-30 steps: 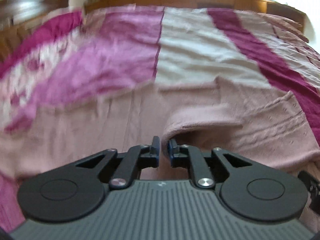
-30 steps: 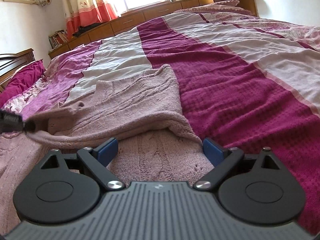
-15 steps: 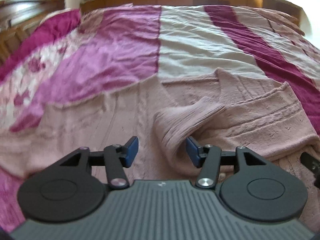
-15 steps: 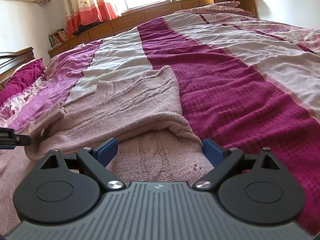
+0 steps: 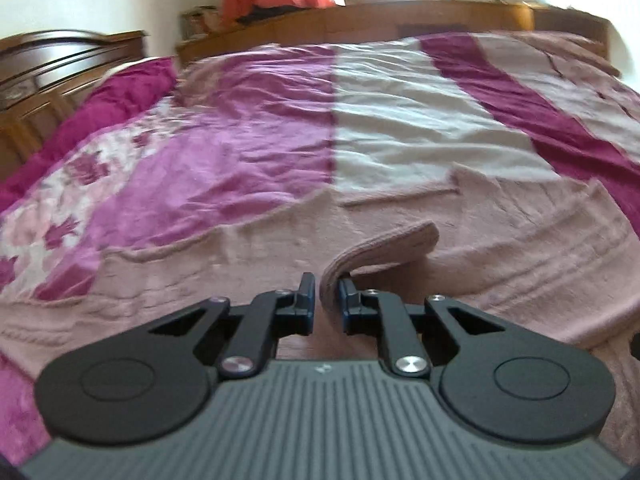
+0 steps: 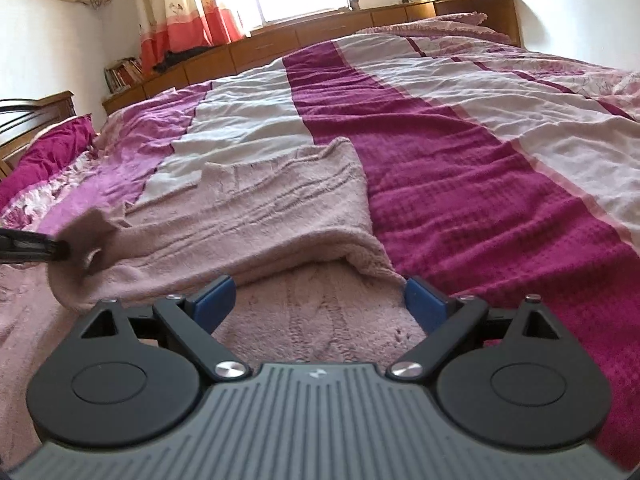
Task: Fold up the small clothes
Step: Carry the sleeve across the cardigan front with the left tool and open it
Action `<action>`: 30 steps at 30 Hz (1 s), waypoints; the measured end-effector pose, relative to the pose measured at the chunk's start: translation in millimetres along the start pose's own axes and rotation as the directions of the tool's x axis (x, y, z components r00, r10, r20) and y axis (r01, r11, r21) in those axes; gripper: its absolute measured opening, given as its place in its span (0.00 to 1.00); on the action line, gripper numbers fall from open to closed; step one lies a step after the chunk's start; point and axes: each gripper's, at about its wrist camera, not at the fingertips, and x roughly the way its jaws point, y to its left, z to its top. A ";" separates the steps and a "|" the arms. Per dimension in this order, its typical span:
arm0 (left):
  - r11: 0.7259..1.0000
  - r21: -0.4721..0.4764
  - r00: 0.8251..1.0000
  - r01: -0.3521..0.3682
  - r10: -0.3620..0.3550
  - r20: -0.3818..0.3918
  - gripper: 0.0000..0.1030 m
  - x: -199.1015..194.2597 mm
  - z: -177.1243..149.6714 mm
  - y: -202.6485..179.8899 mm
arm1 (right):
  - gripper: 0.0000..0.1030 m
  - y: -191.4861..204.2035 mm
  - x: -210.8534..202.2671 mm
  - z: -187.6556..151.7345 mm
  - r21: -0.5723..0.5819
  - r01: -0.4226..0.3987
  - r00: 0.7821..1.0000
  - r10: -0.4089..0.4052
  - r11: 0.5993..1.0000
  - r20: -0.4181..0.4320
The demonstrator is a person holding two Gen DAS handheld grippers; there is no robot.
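A dusty-pink knit sweater (image 5: 500, 240) lies spread on the bed, with one part folded over itself. My left gripper (image 5: 327, 292) has its jaws closing tight on a raised fold of the sleeve (image 5: 384, 248), and the pads press the knit from both sides. In the right wrist view the left gripper's fingers (image 6: 32, 246) come in from the left edge, pinching a bunched bit of the sweater (image 6: 260, 208). My right gripper (image 6: 318, 300) stands open, low over the sweater's near edge, with only flat knit below its blue pads.
The bedspread (image 5: 400, 120) is striped magenta, lilac and white and runs far beyond the sweater. A dark wooden headboard (image 5: 60, 60) stands at the left. Low wooden cabinets (image 6: 320, 36) line the far wall under a bright window with an orange curtain (image 6: 180, 12).
My left gripper's jaws stood wide around the sleeve fold half a second ago and have now shut on it, lifting it slightly. The right gripper has stayed put.
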 end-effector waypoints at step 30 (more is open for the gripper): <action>0.955 -0.294 0.967 0.041 -0.112 -0.230 0.40 19.4 -15.9 137.2 | 0.92 -5.9 -42.5 34.6 0.162 -0.163 0.986 0.165 0.973 0.001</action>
